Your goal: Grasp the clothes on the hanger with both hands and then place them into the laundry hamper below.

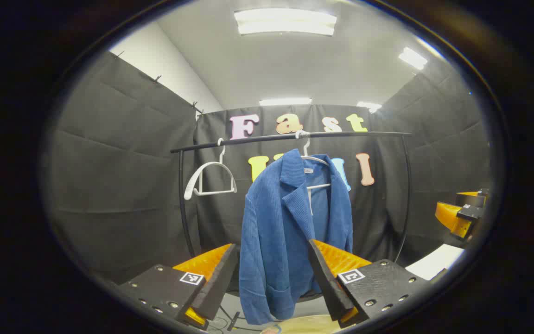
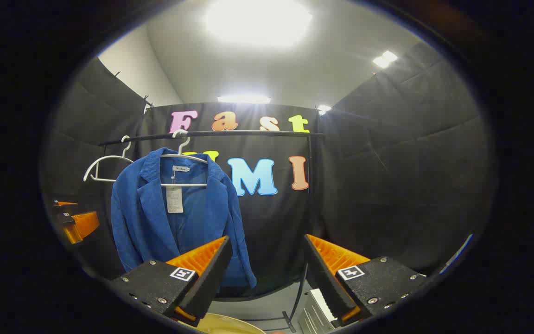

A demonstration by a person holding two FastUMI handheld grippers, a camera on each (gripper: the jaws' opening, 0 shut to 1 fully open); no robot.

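Note:
A blue corduroy jacket (image 1: 274, 218) (image 2: 179, 222) hangs open on a white hanger (image 1: 315, 160) (image 2: 186, 157) from a black rail (image 1: 290, 137) (image 2: 211, 134). My left gripper (image 1: 271, 250) is open, held short of the jacket, whose lower half shows between its fingers. My right gripper (image 2: 267, 243) is open too, pointing to the right of the jacket with nothing between its fingers. The right gripper also appears far right in the left gripper view (image 1: 461, 213), and the left gripper at the left edge of the right gripper view (image 2: 74, 222). A beige hamper rim (image 1: 304, 324) (image 2: 230, 324) sits below.
An empty white hanger (image 1: 209, 178) (image 2: 104, 167) hangs on the rail left of the jacket. The rack's black upright posts (image 1: 406, 195) (image 2: 311, 195) frame the rail. A white surface (image 1: 434, 262) lies low on the right, and a grey slatted object (image 2: 318, 308) sits by the rack's foot.

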